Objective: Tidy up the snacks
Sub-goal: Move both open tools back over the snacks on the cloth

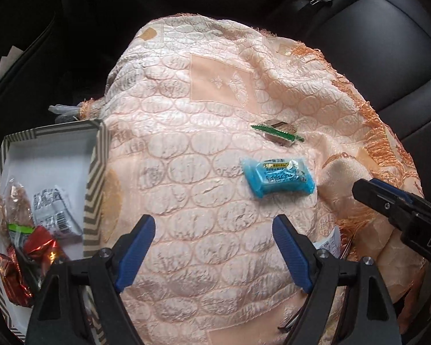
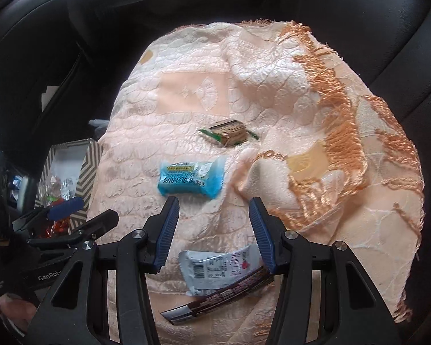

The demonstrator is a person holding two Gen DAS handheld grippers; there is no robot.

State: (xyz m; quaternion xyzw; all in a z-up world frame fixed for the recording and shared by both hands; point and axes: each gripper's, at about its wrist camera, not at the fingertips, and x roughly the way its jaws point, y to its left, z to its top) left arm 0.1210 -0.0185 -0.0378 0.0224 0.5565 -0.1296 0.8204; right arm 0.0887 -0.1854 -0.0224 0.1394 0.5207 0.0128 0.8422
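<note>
A blue snack packet [image 1: 277, 176] lies on the peach cloth [image 1: 186, 132], with a green-edged brown biscuit packet [image 1: 278, 133] beyond it. My left gripper [image 1: 214, 224] is open and empty, hovering over bare cloth near the blue packet. A zigzag-patterned box [image 1: 96, 172] at the left holds several wrapped snacks [image 1: 43, 230]. In the right wrist view my right gripper [image 2: 214, 205] is open, just short of the blue packet [image 2: 191, 179]. A white packet [image 2: 218, 267] and a dark bar wrapper [image 2: 221, 296] lie beneath it. The biscuit packet [image 2: 228, 133] lies farther off.
The cloth [image 2: 301, 201] is draped over a black car seat [image 1: 373, 43], with orange fringe [image 2: 330, 109] bunched at the right. The box [image 2: 83, 161] sits at the cloth's left edge. The right gripper's body [image 1: 402, 210] shows at the right in the left wrist view.
</note>
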